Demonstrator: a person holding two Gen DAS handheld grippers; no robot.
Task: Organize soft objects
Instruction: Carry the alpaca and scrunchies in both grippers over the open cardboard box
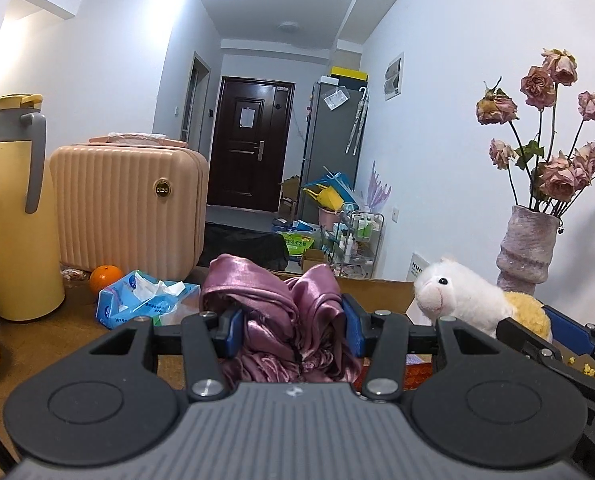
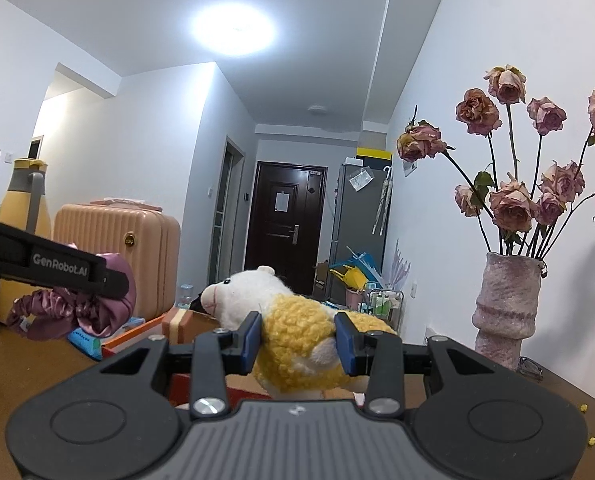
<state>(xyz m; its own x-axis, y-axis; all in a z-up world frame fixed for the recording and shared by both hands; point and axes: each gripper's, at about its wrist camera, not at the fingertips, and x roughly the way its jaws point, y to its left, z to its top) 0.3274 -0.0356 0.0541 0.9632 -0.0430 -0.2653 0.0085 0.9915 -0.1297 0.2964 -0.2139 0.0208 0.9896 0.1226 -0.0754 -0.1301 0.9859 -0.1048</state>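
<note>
My left gripper [image 1: 293,328] is shut on a bunched mauve satin cloth [image 1: 281,312], held above the wooden table. The cloth also shows in the right wrist view [image 2: 93,312], hanging from the left gripper [image 2: 113,280]. My right gripper [image 2: 299,338] is shut on a plush sheep [image 2: 293,336] with a white head and yellow woolly body, held above an open cardboard box [image 2: 185,324]. The sheep also shows in the left wrist view [image 1: 457,300], with the right gripper [image 1: 537,332] behind it and the box edge [image 1: 377,292] below.
On the table stand a yellow thermos jug [image 1: 13,216], a peach ribbed case [image 1: 129,208], an orange [image 1: 105,276], a blue tissue pack [image 1: 145,300] and a vase of dried roses [image 1: 529,248]. A cluttered hallway lies beyond.
</note>
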